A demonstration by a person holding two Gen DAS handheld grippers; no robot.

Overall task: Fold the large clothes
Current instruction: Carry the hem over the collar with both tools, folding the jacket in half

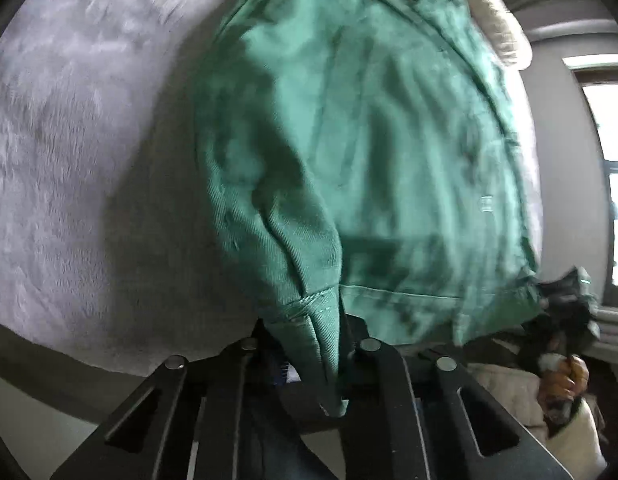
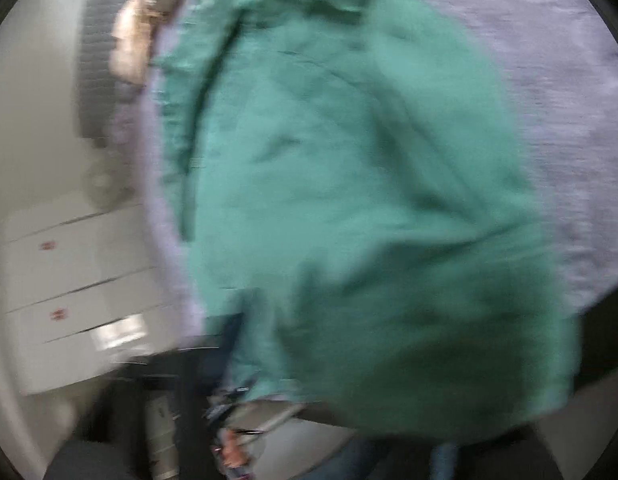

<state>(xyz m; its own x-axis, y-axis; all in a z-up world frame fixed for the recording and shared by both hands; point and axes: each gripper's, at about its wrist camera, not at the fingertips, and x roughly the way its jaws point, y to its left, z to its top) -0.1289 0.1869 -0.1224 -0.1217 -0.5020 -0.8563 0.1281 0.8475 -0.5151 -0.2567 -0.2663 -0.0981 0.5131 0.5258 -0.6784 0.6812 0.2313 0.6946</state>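
A large green garment (image 1: 369,140) lies spread over a grey plush bed cover (image 1: 69,160). At the bottom of the left wrist view, my left gripper (image 1: 329,364) is shut on a hemmed corner of the garment, which bunches up between its black fingers (image 1: 373,364). At the right edge my right gripper (image 1: 565,296) shows as a dark shape where the garment's other near corner gathers and lifts. The right wrist view is blurred. There the green garment (image 2: 369,220) fills the middle and hangs over the bottom, hiding the right gripper's fingers.
A beige fluffy item (image 1: 497,20) lies at the bed's far end. A hand (image 1: 565,376) holds the right gripper, over cream fabric (image 1: 505,392). A window (image 1: 613,180) is at the right. White drawers (image 2: 77,272) stand beside the bed cover (image 2: 569,80).
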